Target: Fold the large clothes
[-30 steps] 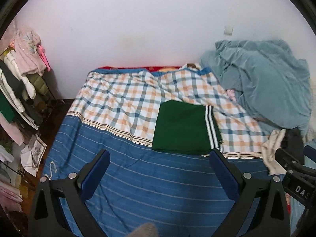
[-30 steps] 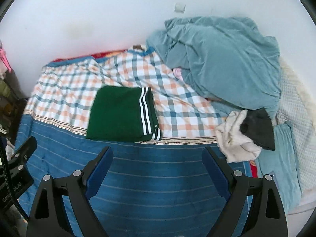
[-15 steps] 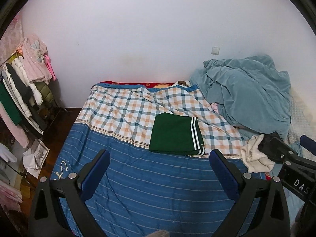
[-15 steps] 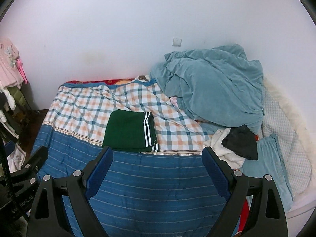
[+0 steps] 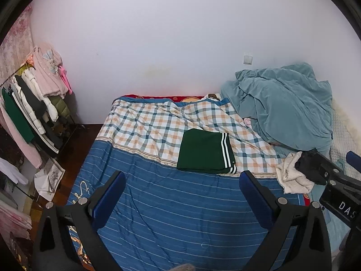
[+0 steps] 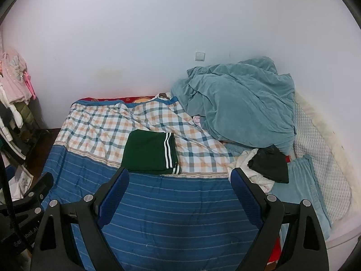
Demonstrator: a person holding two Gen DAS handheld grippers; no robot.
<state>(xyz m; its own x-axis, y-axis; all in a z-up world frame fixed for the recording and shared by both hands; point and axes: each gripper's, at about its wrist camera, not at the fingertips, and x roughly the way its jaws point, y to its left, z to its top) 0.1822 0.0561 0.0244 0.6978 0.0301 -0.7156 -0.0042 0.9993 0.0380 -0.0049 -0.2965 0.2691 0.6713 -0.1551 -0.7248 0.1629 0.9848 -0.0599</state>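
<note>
Green garment [image 5: 204,150] lies folded mid-frame on bed [image 5: 171,214]; left tongs [image 5: 181,197] and right tongs [image 6: 179,194] spread, empty; next, reach lower right for white cloth [image 6: 255,171], pinching one edge.

Each of the 2 hand-held grippers, the left gripper [image 5: 182,193] and the right gripper [image 6: 179,189], has a black angular frame with triangular cut-outs, round silver screws at its joints, 2 flat blue-padded fingers [image 6: 114,196], and white lettering on its black side body.
</note>
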